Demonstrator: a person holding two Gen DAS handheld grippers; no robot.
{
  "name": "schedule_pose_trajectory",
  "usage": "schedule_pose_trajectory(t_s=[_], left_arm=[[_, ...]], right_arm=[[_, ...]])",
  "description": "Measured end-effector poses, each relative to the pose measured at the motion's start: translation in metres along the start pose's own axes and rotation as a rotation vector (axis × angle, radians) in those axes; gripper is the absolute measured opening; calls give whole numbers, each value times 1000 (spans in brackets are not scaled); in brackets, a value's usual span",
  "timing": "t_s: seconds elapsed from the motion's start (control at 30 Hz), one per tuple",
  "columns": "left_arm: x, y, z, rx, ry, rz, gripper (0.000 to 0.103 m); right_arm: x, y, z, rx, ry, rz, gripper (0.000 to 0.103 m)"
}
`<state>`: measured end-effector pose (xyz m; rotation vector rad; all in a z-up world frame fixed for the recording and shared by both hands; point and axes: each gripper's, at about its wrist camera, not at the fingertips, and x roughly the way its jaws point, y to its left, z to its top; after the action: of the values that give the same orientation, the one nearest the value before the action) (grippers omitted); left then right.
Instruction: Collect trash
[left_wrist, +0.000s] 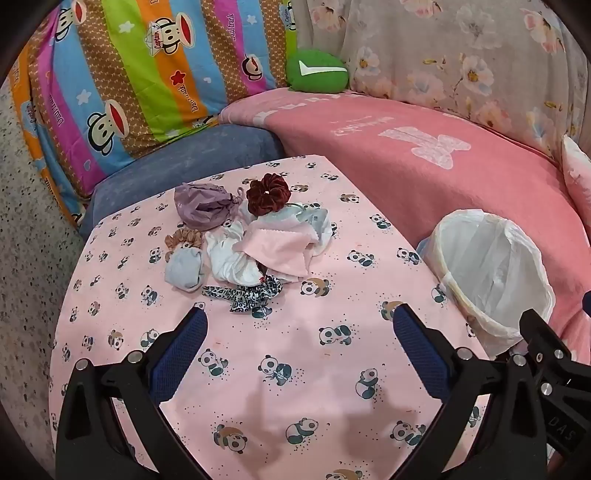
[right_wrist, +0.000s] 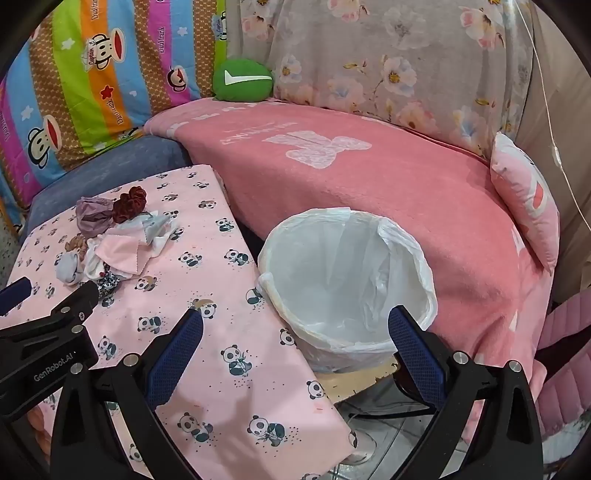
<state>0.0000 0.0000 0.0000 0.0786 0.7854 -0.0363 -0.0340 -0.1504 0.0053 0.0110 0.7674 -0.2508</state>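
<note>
While nothing has been picked up yet, the big pink sofa (left_wrist: 424, 155) sits behind everything. Next comes the bench (left_wrist: 295, 350), covered with a pink panda cloth. Beside its right edge stands the bin (right_wrist: 343, 280), lined with a white bag and wide open, probably so trash can drop straight in. A small pile of trash (left_wrist: 247, 240) lies on the far part of the bench: soft cloths, socks and hair ties. The left hand-held gripper (left_wrist: 297, 325) hangs near the pile with its fingers apart and holding nothing, ready to grab. The right hand-held gripper (right_wrist: 295, 325) waits near the bin, fingers apart too.
</note>
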Motion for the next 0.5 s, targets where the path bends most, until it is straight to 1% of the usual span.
schedule_pose_trajectory(t_s=[0.5], left_arm=[[-4,1,-1,-14,3,-2,96]], right_arm=[[-4,-4,-3,-31,10,9,98]])
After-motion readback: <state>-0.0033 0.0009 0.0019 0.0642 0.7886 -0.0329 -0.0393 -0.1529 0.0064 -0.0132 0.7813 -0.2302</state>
